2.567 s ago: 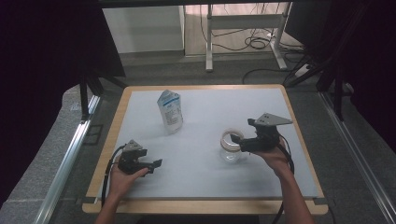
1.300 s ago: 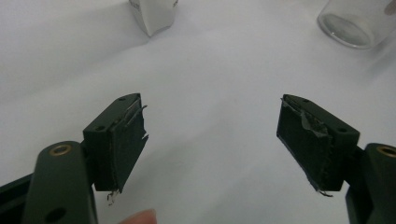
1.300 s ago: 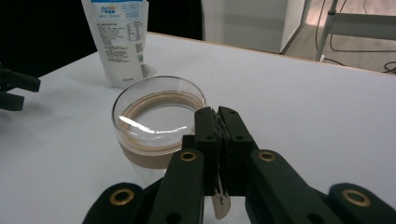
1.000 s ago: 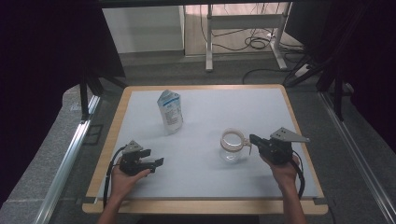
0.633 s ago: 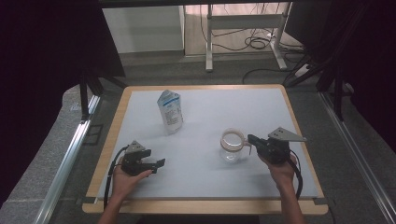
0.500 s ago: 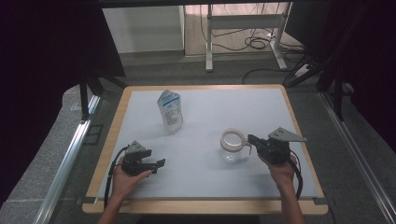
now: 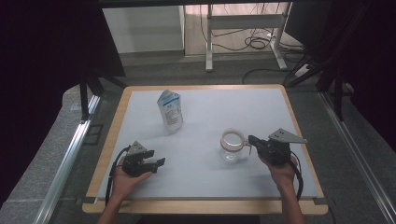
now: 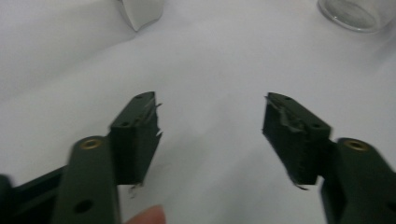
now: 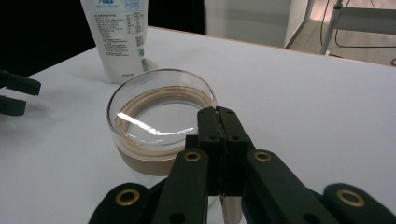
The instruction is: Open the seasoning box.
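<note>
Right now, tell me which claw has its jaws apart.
The left claw: jaws apart over bare table, just closing further. The right claw is shut beside the clear glass jar.

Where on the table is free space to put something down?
Free: the far right corner of the table beyond the glass jar, and the near strip between the left gripper and right gripper. Crowded: around the jar, where the right gripper sits.

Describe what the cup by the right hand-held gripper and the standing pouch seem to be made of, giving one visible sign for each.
Cup: probably clear glass, possibly hard plastic; glossy, since the table shows through its wall and the rim carries a bright highlight. A tan band circles its lower part; its material is unclear.
Pouch: likely flexible plastic film, smooth and white with blue printing; it tapers to a sealed top.
</note>
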A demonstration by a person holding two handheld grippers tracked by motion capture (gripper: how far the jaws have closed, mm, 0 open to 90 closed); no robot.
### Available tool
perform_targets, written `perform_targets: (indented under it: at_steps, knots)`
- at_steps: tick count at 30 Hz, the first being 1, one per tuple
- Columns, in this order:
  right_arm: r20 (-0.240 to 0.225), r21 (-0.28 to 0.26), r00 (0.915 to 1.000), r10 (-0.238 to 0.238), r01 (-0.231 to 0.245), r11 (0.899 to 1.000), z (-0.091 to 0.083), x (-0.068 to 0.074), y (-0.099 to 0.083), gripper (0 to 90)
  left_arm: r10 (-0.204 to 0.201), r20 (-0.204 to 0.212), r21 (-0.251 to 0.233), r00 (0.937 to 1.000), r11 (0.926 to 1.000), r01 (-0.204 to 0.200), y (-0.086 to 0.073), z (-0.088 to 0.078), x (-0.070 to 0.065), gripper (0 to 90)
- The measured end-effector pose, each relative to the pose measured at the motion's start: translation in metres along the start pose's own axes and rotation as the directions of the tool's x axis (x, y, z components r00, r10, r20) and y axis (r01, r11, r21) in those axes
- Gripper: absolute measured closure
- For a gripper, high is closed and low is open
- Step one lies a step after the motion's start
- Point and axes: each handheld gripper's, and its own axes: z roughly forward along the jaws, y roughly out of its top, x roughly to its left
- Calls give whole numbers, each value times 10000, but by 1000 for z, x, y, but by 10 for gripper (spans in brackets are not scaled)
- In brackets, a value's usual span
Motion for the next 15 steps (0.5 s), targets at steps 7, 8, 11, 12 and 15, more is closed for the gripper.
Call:
perform_targets:
  at_steps: [7,8,11,12,15]
  knots:
    - [105,20,9999,-99,99,9999,-1,1,0,897,53,488,94,9988,9999,-58,2,0,-2,535]
    - [120,28,9998,-132,132,9999,-1,1,0,897,-10,526,52,9986,10000,8,3,1,-3,557]
    - [83,42,9999,-65,65,10000,-1,1,-1,897,-25,826,-40,9966,10000,29,9,0,-6,618]
    - [87,18,9999,-74,74,10000,-1,1,-1,897,49,928,-78,9957,10000,-42,13,-1,-8,640]
    - [133,-5,9999,-69,69,10000,-1,2,-1,897,310,987,-135,9946,9995,-298,19,0,-14,714]
